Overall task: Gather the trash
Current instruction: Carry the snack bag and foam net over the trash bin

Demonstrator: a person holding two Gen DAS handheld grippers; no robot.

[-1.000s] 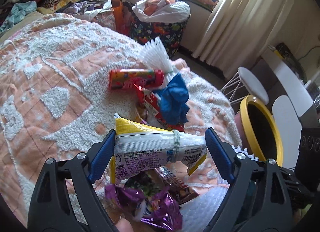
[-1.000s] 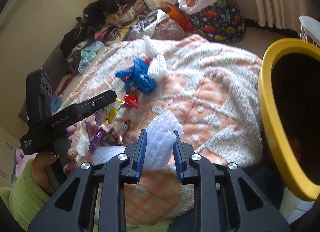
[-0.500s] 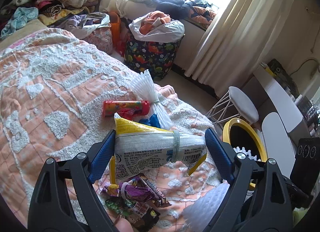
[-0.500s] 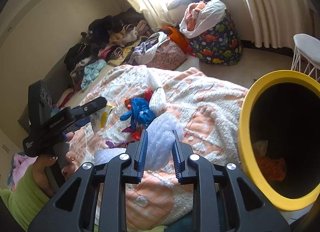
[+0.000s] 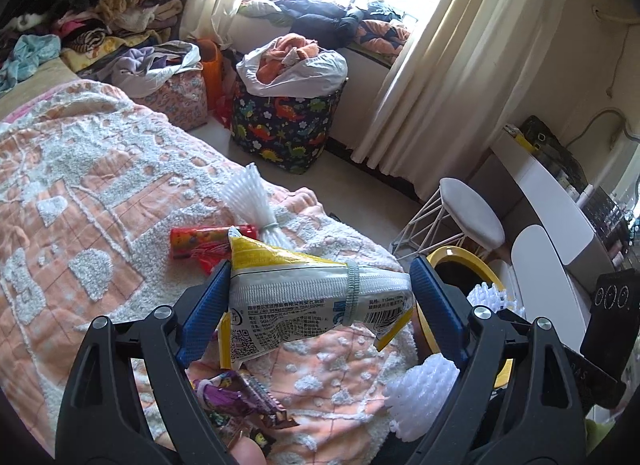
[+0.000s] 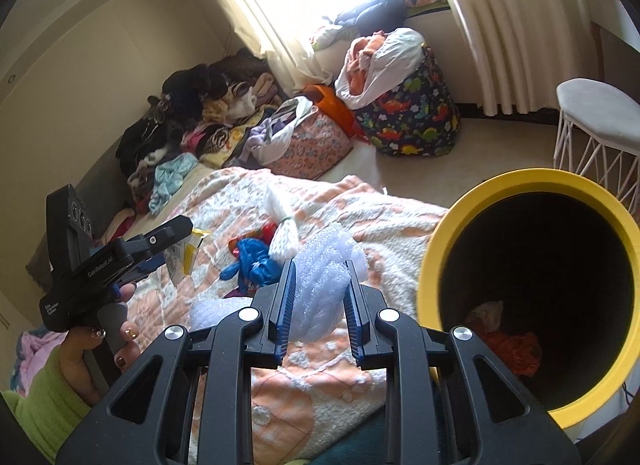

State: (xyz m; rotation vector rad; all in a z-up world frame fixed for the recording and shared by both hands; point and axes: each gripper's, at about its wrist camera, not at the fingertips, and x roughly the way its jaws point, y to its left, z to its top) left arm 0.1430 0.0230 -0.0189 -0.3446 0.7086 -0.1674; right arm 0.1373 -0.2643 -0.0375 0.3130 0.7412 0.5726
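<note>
While the left gripper (image 5: 320, 301) clamps a yellow snack packet (image 5: 316, 305), the right gripper (image 6: 320, 297) pinches white foam netting (image 6: 324, 285) left of the yellow-rimmed bin (image 6: 436, 249).

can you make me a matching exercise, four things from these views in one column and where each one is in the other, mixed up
Things:
1. yellow and white snack packet
2. white foam wrap
3. blue plastic bag
4. orange scrap

Places:
A. lying on the bedspread
B. at the bottom of the yellow bin
C. between the fingers of the left gripper
D. between the fingers of the right gripper

Pairs: 1-C, 2-D, 3-A, 4-B
</note>
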